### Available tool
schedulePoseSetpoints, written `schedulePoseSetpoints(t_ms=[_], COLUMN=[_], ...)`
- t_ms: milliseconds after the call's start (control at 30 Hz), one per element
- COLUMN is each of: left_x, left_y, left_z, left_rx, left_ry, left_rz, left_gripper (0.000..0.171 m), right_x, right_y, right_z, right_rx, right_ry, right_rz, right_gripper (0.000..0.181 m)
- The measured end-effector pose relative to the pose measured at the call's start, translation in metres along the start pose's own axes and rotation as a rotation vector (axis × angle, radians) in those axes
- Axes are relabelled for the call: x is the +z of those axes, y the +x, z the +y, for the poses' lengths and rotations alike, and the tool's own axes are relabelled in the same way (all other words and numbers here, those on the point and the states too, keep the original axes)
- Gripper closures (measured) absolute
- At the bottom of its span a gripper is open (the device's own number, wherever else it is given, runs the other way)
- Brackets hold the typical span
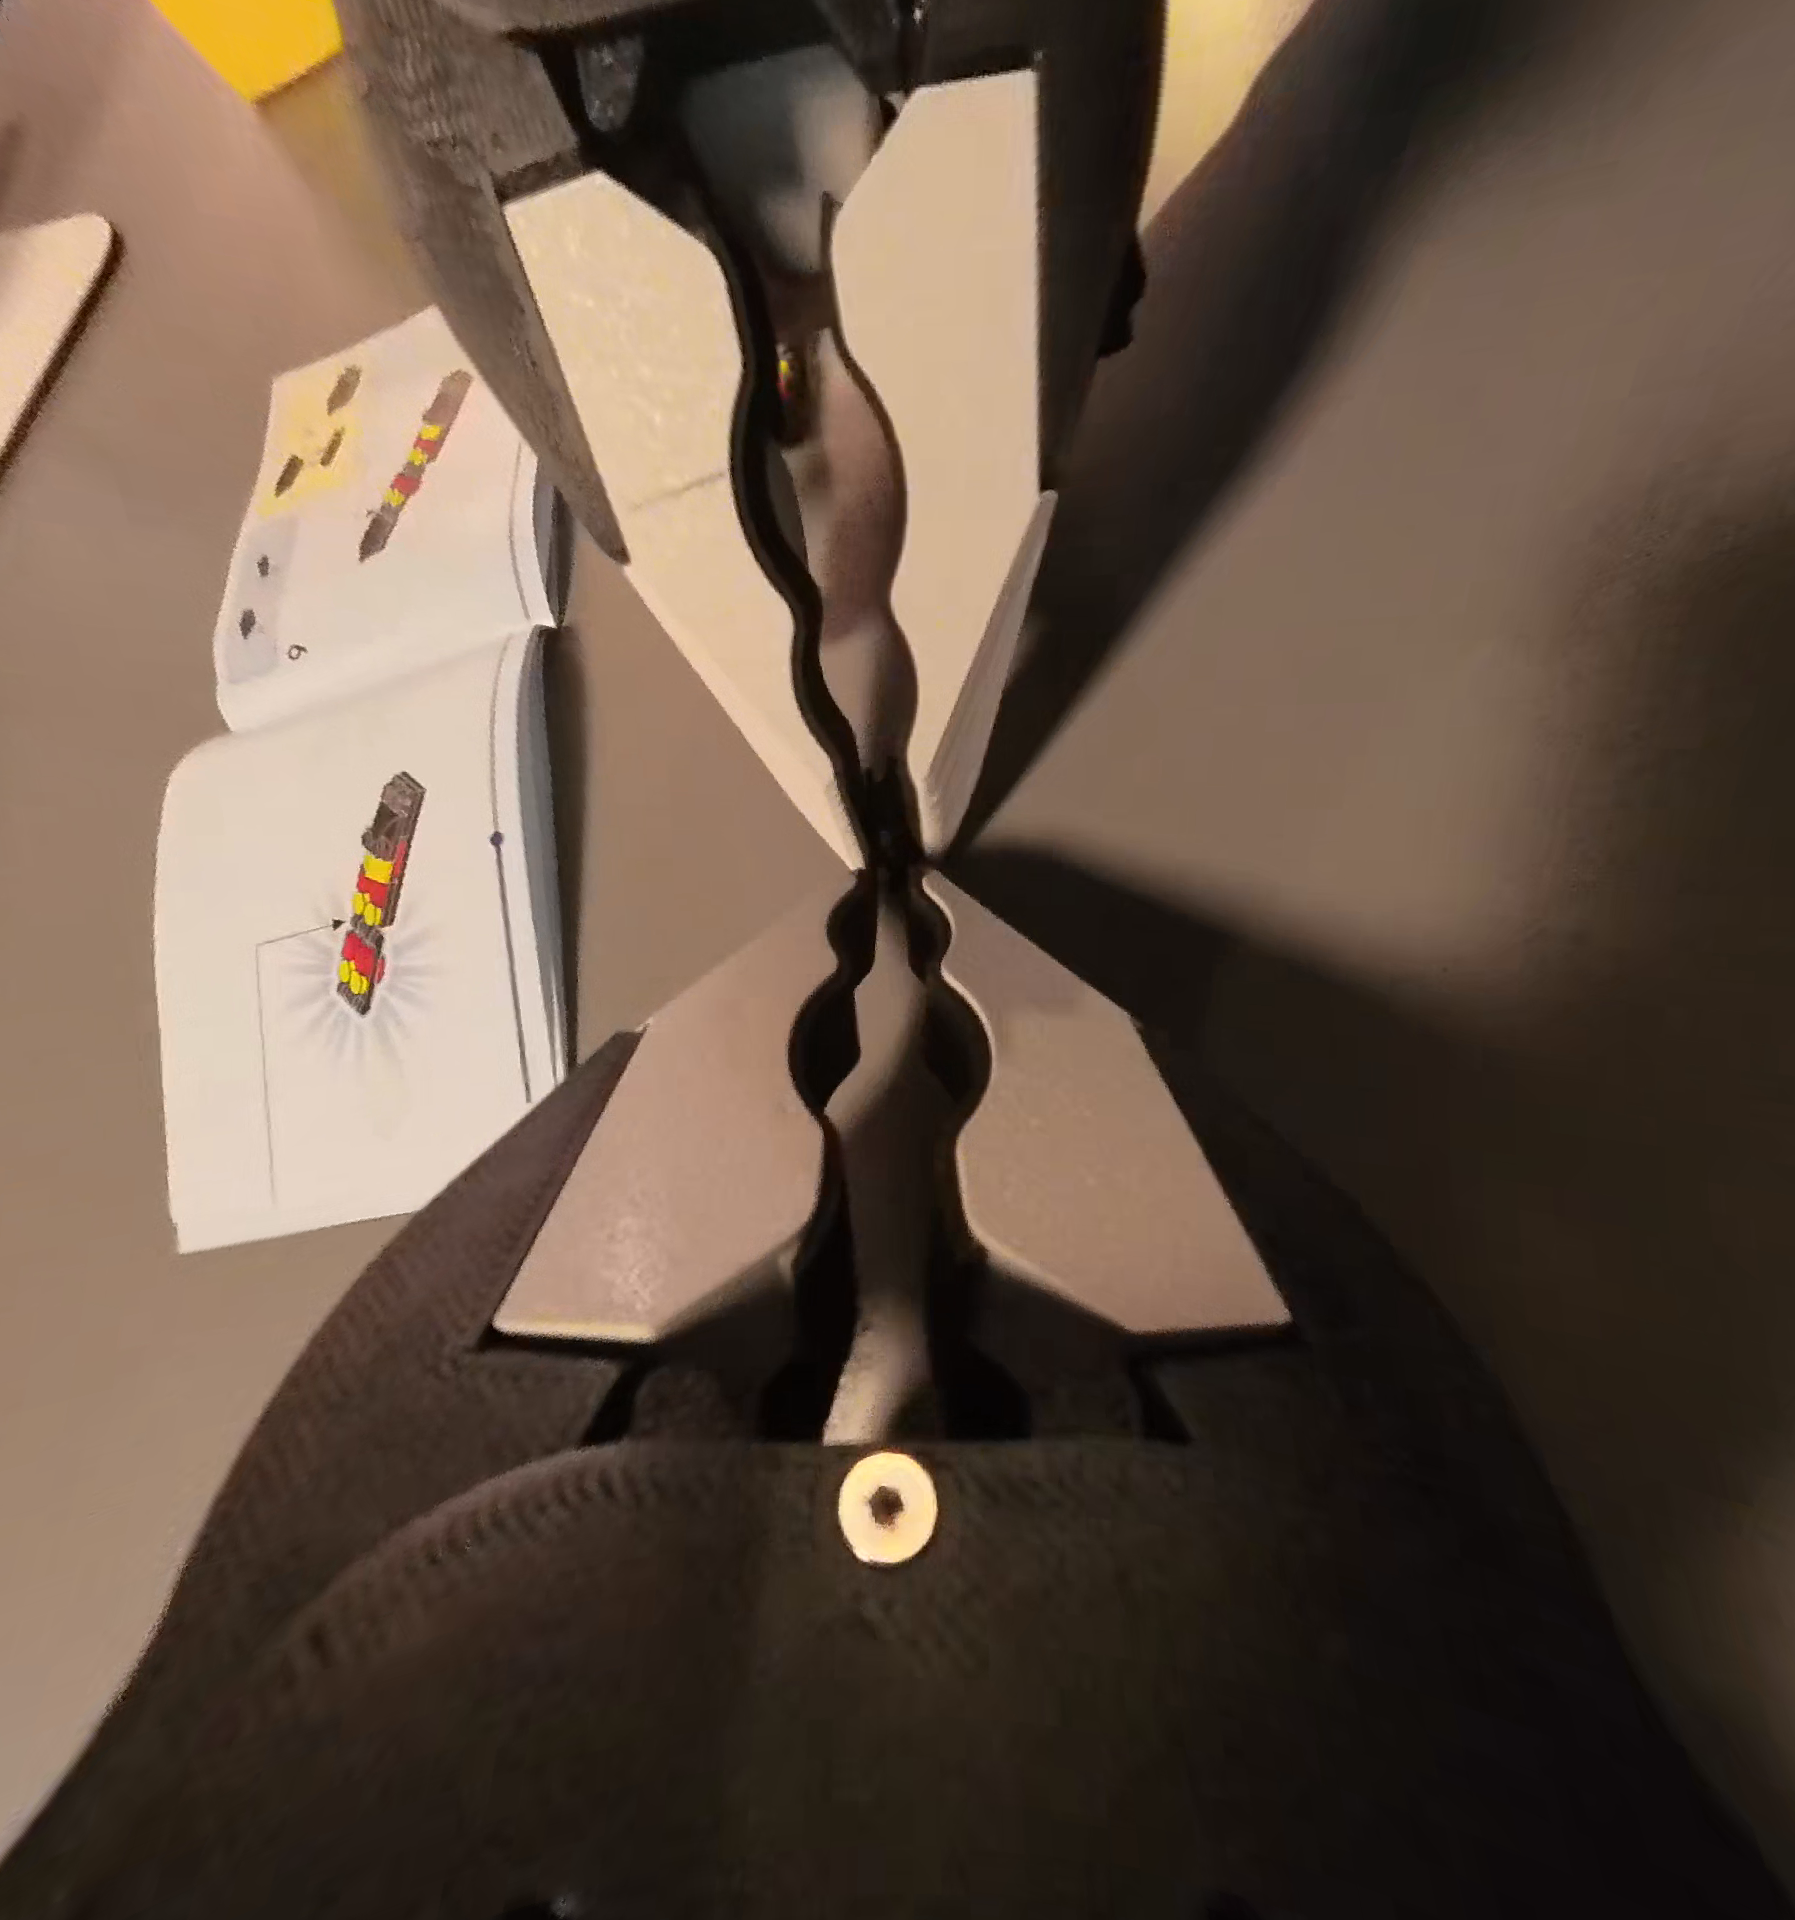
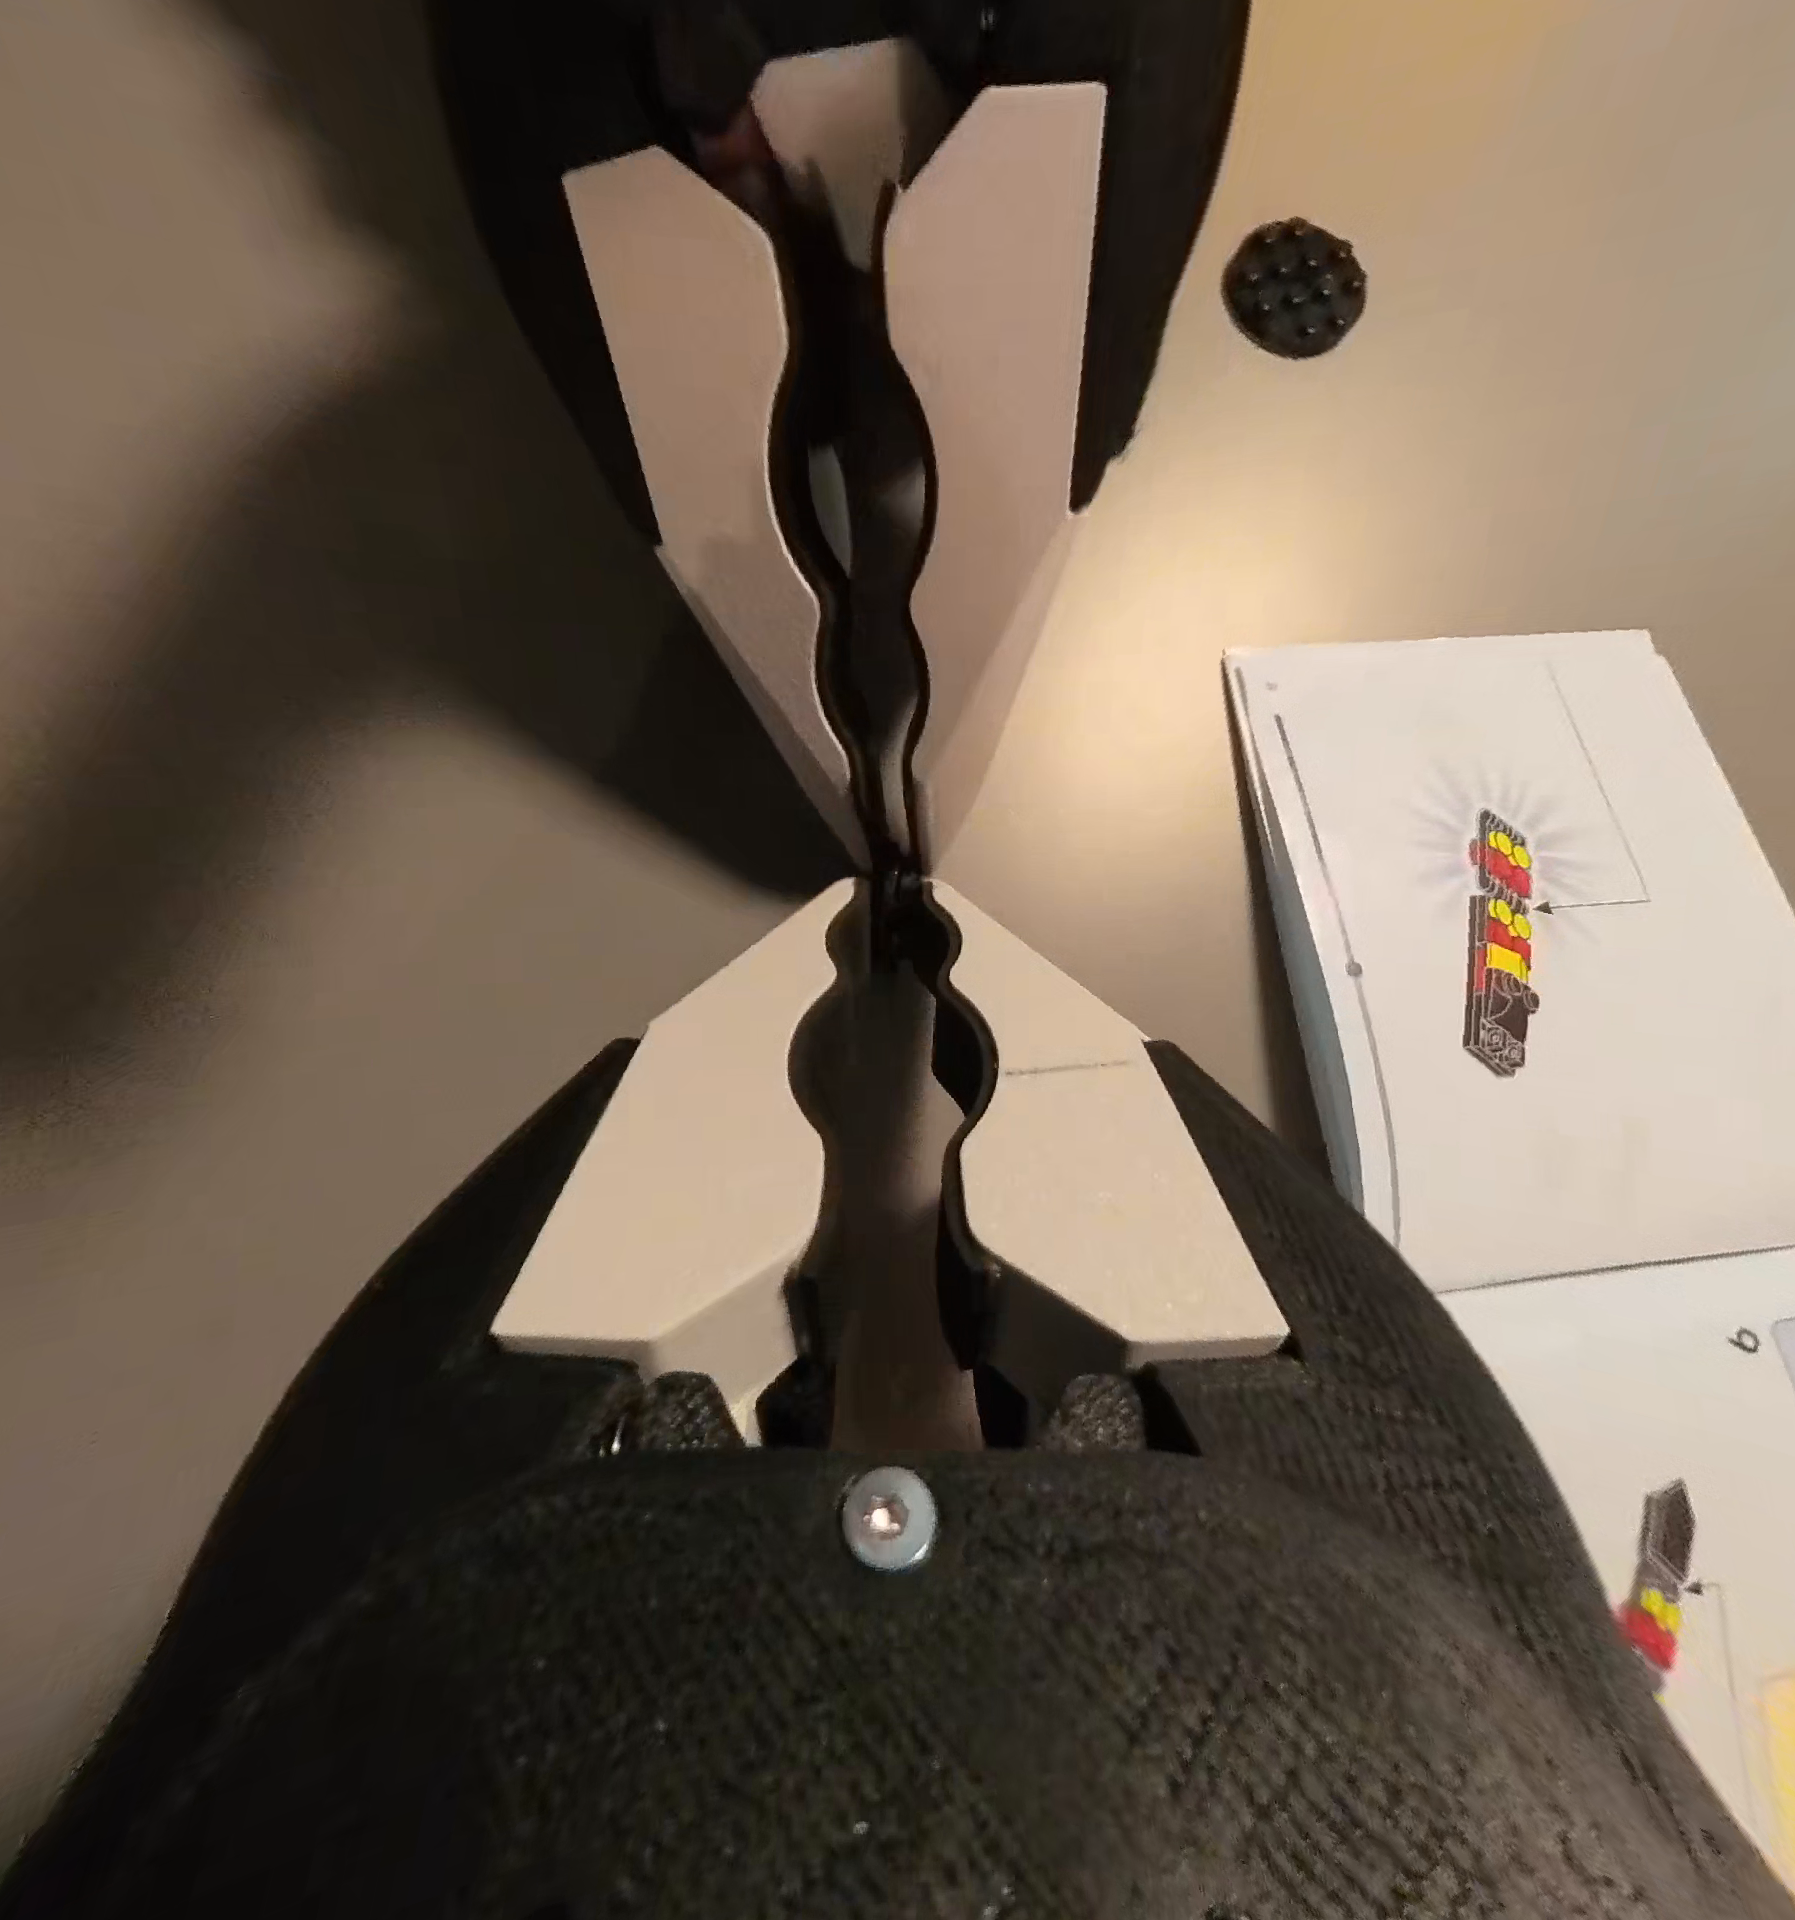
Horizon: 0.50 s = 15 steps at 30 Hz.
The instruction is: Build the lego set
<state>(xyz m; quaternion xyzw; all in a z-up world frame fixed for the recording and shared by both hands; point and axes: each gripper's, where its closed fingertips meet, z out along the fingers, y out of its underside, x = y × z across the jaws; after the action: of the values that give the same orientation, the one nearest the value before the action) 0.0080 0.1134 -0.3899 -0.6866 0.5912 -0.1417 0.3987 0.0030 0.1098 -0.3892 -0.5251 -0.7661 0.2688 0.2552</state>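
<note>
My left gripper (image 1: 888, 888) and my right gripper (image 2: 898, 904) meet tip to tip above the grey table (image 1: 1392, 831). Both are shut, and a small black lego piece (image 1: 885, 836) is pinched where the tips touch; it also shows in the right wrist view (image 2: 895, 881). Its shape is mostly hidden by the fingers. The right gripper (image 1: 888, 810) fills the top of the left wrist view. The left gripper (image 2: 891, 842) fills the top of the right wrist view. A bit of a red, yellow and brown lego build (image 1: 791, 384) shows through the gap in the right gripper's fingers.
The open instruction booklet (image 1: 373, 790) lies to the left, and shows at the right in the right wrist view (image 2: 1558, 935). A round black studded plate (image 2: 1293, 289) lies on the table at the upper right. A white board (image 1: 10, 343) and a yellow thing (image 1: 269, 42) are at the far left. Less than 4 cm separates the two grippers' tips. From either gripper's tips it is about 15 cm to the round black studded plate (image 2: 1293, 289).
</note>
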Motion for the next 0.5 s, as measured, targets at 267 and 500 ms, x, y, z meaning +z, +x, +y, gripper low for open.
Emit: schedulePoseSetpoints(t_ms=[267,500], left_x=[0.0,0.0005], left_y=[0.0002,0.0009], left_z=[-0.0001,-0.0011], left_rx=[-0.05,-0.052], left_ry=[0.006,0.009], left_rz=[0.02,0.027], left_gripper=[0.167,0.167], right_x=[-0.0071,-0.0091], right_y=[0.0002,-0.0003], right_z=[0.006,0.0002], right_rx=[0.006,0.013], right_ry=[0.093,0.169], right_rz=[0.017,0.01], right_gripper=[0.17,0.174])
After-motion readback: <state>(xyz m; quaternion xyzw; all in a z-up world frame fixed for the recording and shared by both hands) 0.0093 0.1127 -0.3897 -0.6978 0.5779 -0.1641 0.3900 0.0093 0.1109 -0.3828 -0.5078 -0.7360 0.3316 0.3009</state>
